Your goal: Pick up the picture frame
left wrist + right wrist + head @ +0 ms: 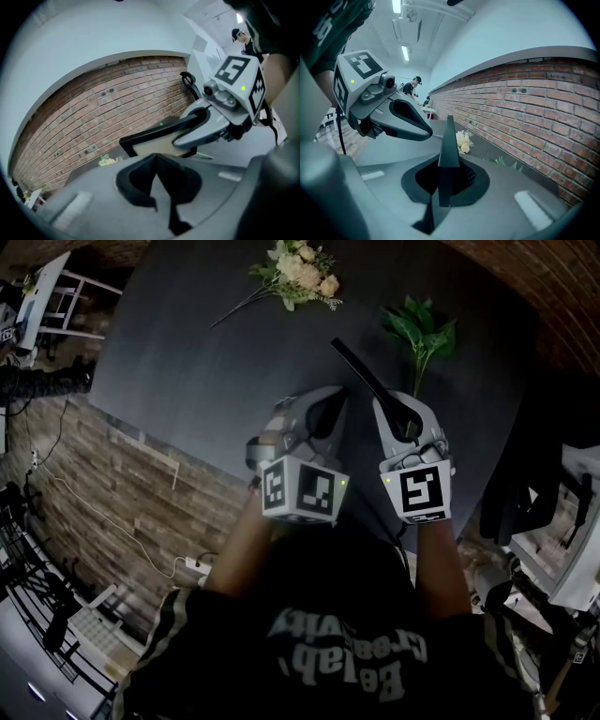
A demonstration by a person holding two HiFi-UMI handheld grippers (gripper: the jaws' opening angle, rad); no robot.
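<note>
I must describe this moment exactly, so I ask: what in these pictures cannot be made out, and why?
Picture frame: edge-on in the head view and the right gripper view; in the left gripper view the right gripper covers part of its face.
Flowers: partly behind the frame in the right gripper view.
Leaves: cut off by the gripper body there.

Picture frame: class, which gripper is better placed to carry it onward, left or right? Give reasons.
Right. The right gripper is shut on the picture frame, held edge-on above the table. The left gripper is shut on nothing, beside the frame.
</note>
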